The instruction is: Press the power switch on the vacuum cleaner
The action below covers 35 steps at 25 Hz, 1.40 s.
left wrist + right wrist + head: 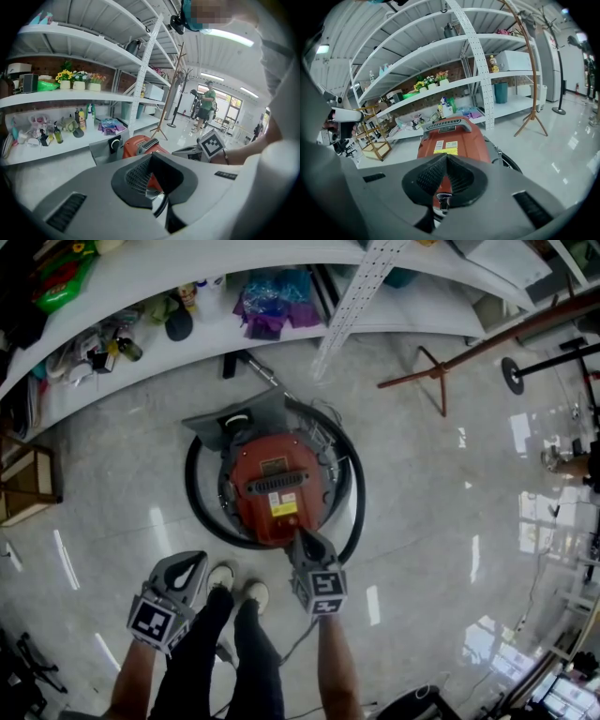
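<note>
under right hand-held gripper point(446, 157), knob point(442, 199); hidden overhead

Orange-red vacuum cleaner point(272, 470) — black hose point(193, 486), seemingly yellow-and-white label point(283, 506).

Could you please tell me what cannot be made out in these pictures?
- Power switch: the right gripper covers the vacuum cleaner's near edge in the head view, and its own shut jaws block the right gripper view, so contact cannot be told.
- Yellow label: print too small in every view.
- Left gripper view: the left gripper hides most of the vacuum cleaner.
</note>
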Motion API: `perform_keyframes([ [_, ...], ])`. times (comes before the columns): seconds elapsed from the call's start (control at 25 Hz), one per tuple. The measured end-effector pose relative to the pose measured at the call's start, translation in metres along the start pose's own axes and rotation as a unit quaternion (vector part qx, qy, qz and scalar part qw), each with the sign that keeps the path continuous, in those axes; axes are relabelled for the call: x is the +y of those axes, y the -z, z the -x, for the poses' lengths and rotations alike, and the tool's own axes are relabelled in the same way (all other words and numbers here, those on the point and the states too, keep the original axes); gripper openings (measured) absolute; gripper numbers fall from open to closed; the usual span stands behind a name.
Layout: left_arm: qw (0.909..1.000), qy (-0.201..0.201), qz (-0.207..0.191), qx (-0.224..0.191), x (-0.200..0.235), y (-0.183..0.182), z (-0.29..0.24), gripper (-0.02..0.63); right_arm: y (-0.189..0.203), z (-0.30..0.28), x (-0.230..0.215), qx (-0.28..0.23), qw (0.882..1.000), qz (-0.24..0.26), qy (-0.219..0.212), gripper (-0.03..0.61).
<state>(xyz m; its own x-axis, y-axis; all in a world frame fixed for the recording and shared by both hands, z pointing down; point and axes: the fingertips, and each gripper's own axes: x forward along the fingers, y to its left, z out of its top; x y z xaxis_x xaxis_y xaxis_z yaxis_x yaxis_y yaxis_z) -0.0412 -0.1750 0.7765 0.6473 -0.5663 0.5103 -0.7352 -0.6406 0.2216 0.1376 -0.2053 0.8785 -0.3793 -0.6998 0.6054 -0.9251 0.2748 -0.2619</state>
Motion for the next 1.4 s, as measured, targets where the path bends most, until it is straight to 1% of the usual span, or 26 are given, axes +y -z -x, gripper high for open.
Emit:
perform_keyframes([
  [0.28,1.0,0.0,0.003,0.004,0.003,0.002,0.0,0.008,0.005,-0.012,-0.005,0.01,1.0,0.008,0.004,0.012],
  [0.56,1.0,-0.002,0.004,0.004,0.004,0.005,-0.002,0.008,0.005,-0.018,-0.005,0.007,1.0,0.009,0.001,0.012],
  [0.8,0.9999,-0.001,0.011,0.005,0.005,0.01,-0.003,0.008,0.006,-0.019,-0.005,0.008,1.0,0.024,0.004,0.012],
  [1.08,0.9999,0.001,0.015,0.006,0.006,0.013,-0.003,0.008,0.008,-0.02,-0.008,0.009,1.0,0.022,0.012,0.012],
  [1.4,0.9999,0.004,0.012,0.008,0.005,0.014,-0.001,0.008,0.008,-0.019,-0.01,0.007,1.0,0.015,0.011,0.012],
])
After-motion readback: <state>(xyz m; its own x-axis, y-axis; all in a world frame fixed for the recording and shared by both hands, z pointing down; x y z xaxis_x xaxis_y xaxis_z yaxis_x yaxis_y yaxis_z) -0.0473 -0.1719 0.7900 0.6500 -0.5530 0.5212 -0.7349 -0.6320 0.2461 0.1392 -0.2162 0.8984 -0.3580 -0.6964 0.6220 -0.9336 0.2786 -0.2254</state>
